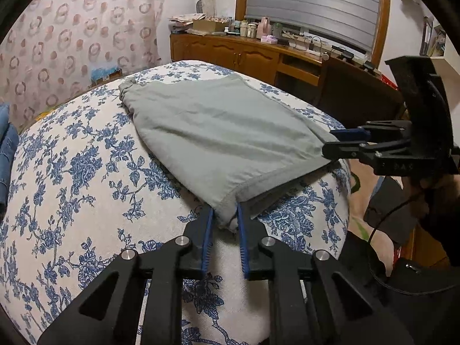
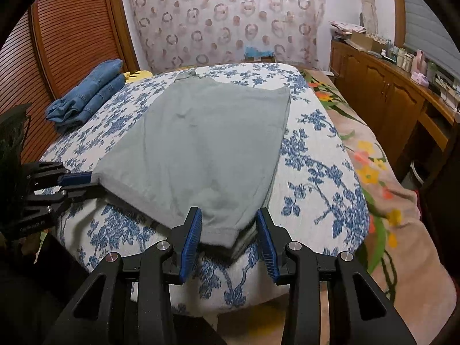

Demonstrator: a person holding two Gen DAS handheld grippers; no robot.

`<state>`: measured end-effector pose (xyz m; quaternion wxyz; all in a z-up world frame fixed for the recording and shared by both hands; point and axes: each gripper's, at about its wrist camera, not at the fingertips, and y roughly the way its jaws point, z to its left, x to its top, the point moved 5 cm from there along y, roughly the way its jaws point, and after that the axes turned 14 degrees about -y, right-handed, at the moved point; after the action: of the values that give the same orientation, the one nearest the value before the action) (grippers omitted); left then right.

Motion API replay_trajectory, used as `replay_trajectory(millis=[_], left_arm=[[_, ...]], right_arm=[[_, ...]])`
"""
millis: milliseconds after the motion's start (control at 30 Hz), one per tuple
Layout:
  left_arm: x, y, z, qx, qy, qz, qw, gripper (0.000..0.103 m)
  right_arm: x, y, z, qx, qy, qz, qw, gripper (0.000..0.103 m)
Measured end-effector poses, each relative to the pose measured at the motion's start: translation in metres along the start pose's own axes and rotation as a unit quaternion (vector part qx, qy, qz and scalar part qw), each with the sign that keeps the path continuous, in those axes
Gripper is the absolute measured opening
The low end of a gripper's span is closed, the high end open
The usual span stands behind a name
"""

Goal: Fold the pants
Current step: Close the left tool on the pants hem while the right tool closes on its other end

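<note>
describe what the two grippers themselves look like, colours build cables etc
Both are the same build. The left gripper and right gripper have matte black angular linkage arms with triangular cutouts, round silver pivot pins, and two fingers faced with ribbed blue pads. The left wrist view shows a thin black cable trailing below the right gripper's blocky black body.

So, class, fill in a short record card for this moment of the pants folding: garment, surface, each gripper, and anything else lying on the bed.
garment: grey pants, spread flat, hem end toward the cameras
surface: bed with blue floral cover
left gripper: jaws narrowly apart around one hem corner, cloth between the pads; a firm pinch cannot be confirmed
right gripper: jaws wide, either side of the other hem corner, not closed on it
other item: folded blue jeans at the bed's far left edge
background: wooden sideboard with clutter
</note>
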<state>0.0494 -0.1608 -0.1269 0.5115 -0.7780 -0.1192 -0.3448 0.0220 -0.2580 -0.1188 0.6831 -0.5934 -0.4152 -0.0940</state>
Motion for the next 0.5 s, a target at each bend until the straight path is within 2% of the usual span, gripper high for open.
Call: replay_trajectory(millis=[133, 500], left_arm=[[-0.0011, 0.0026, 0.0002, 0.004, -0.001, 0.004, 1.0, 0.017], [-0.0015, 0.0064, 0.0041, 0.003, -0.009, 0.011, 0.9999, 0.017]], right_arm=[[-0.0022, 0.0007, -0.0008, -0.012, 0.005, 0.007, 1.0, 0.041], [-0.0016, 0.0035, -0.003, -0.007, 0.034, 0.01, 0.999, 0.041]])
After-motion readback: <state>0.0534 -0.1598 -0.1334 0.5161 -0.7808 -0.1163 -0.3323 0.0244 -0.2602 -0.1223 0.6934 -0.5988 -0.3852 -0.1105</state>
